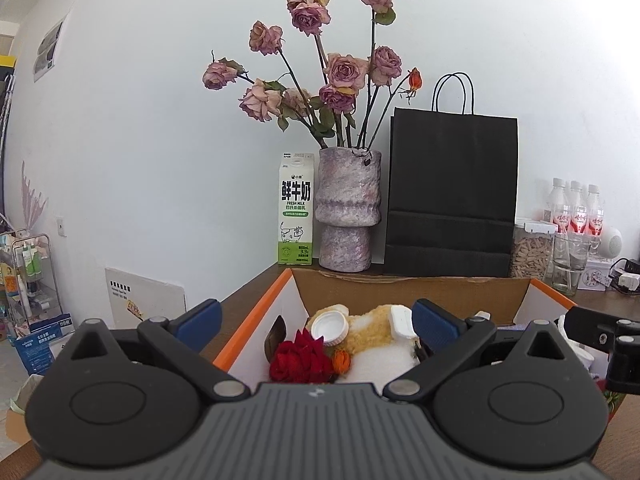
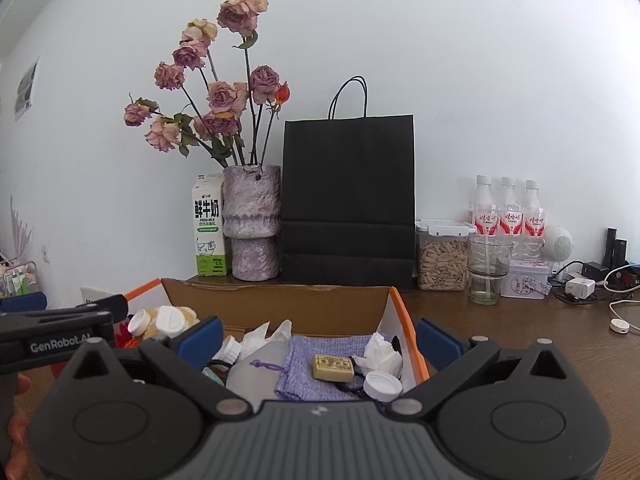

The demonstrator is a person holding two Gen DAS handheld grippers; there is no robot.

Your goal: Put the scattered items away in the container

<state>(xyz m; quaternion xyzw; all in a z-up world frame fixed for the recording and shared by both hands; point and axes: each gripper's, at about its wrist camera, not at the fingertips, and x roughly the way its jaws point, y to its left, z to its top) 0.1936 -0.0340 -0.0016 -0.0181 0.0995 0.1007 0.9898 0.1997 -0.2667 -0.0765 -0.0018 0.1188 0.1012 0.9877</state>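
An open cardboard box with orange edges [image 1: 256, 320] [image 2: 404, 312] sits on the brown table. In the left wrist view it holds a plush toy [image 1: 372, 340], a red flower [image 1: 300, 356] and a white cap [image 1: 329, 328]. In the right wrist view it holds a purple pouch [image 2: 316, 360], a small yellow block [image 2: 333, 367], crumpled tissue [image 2: 380, 354] and white caps [image 2: 382, 385]. My left gripper [image 1: 316, 322] is open and empty above the box's left part. My right gripper [image 2: 318, 338] is open and empty above its right part.
Behind the box stand a milk carton [image 1: 295, 208], a vase of dried roses [image 1: 347, 208] and a black paper bag [image 1: 452, 196]. To the right are a jar of seeds [image 2: 442, 258], a glass [image 2: 488, 270], bottles [image 2: 508, 212], a tin and cables [image 2: 616, 304].
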